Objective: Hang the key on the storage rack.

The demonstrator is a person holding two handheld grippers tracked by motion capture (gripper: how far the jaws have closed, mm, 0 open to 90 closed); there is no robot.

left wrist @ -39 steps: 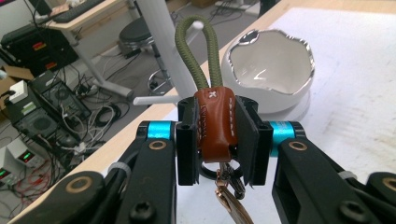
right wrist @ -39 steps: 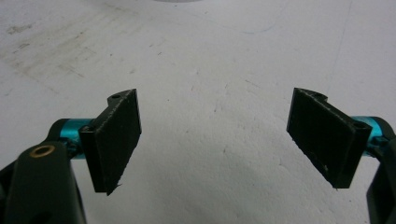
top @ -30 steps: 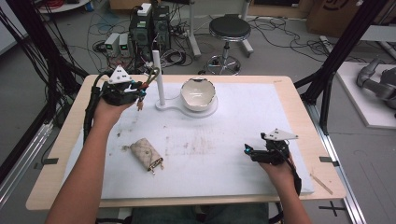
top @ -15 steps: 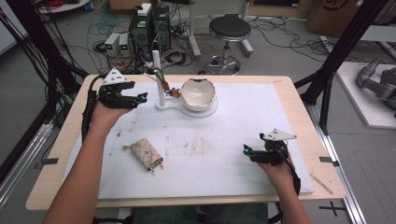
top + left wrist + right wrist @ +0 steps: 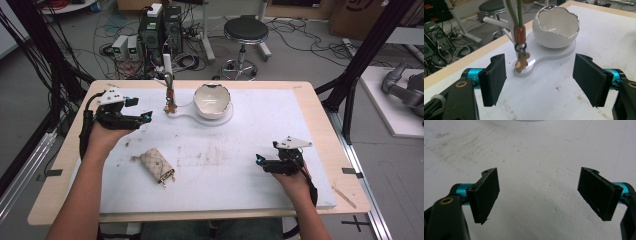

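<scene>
Your left gripper [image 5: 145, 118] sits over the far left part of the table [image 5: 300, 100], and its jaws have just been opening: they now stand wide apart with nothing between them. Looking along those jaws in the left gripper view, you face the keychain [image 5: 521, 53], which hangs from the hook stand [image 5: 515, 15] (a brown sleeve, a black ring and a small tan charm that dangles just above the stand's round foot). The keychain is near your left gripper [image 5: 539, 80] but clear of both pads [image 5: 495, 77]. In the high view the keychain [image 5: 170, 97] hangs just left of the white bowl [image 5: 212, 100], and both stand on the same white base plate [image 5: 220, 120] at the far middle of the white mat [image 5: 240, 165].

Your right gripper [image 5: 258, 161] rests low over the near right part of the mat, well apart from the stand. Its jaws are spread wide too, and the right gripper [image 5: 539, 195] view shows bare, scuffed mat between them.

A beige quilted pouch [image 5: 156, 165] lies flat on the mat between your two hands, closer to the left one, touching neither gripper.
</scene>
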